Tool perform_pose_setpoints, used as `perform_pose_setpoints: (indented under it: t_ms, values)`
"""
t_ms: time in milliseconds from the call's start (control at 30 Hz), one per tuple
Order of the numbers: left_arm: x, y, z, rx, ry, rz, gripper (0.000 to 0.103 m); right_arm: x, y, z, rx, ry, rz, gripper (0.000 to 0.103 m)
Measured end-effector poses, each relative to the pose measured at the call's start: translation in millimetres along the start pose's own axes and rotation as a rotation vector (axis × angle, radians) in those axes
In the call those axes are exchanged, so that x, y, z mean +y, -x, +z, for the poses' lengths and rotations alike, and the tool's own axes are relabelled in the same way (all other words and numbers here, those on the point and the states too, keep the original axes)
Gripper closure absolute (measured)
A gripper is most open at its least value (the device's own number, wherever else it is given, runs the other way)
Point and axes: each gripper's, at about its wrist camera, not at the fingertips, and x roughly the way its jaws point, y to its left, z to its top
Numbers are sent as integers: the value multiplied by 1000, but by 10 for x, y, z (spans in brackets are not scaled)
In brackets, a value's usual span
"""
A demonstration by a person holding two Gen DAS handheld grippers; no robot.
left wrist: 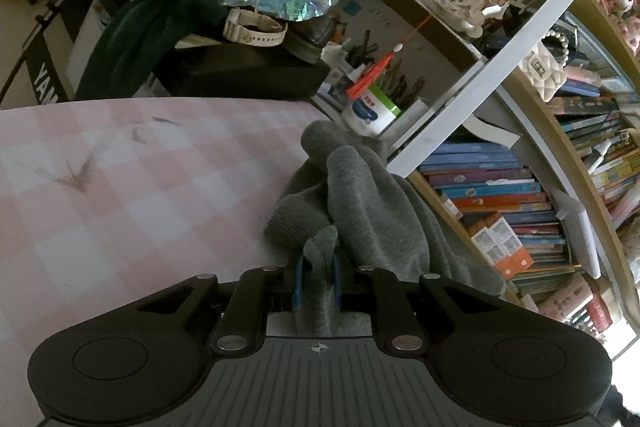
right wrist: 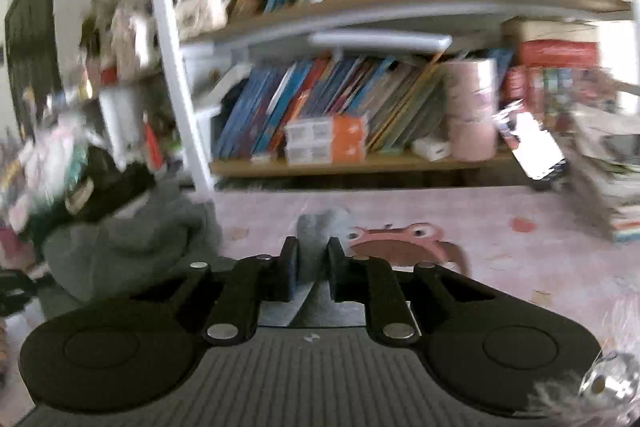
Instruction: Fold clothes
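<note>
A grey knitted garment lies bunched at the right edge of the pink checked table cover. My left gripper is shut on a fold of it, and the cloth stands up between the blue pads. In the blurred right wrist view, the bulk of the grey garment sits heaped at the left. A tongue of the same grey cloth runs between the fingers of my right gripper, which is shut on it. The cloth hides both grippers' fingertips.
A crowded bookshelf with a white post stands right behind the garment. A white bottle and a black box with piled toys line the far edge. A pink frog-shaped mat and a book stack lie at the right.
</note>
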Motion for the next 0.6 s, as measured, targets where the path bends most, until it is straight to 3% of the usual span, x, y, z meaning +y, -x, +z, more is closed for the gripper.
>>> perform_pose_setpoints:
  t_ms: [33, 100, 167, 300, 400, 600]
  values:
    - [0, -1, 0, 0, -1, -1, 89, -95, 54, -88, 52, -10, -50, 70]
    - [-6, -4, 0, 2, -5, -1, 89, -298, 131, -269, 152, -50, -140, 60]
    - [-12, -9, 1, 5, -8, 3, 89, -525, 222, -444, 218, -129, -204, 60]
    - [-21, -14, 3, 8, -12, 12, 89, -730, 335, -492, 180, -286, -174, 45]
    - [-11, -16, 4, 8, -8, 14, 89, -731, 237, -445, 166, -326, -127, 38]
    - [-7, -18, 6, 10, -3, 19, 89, -819, -47, -403, 182, -363, -196, 36]
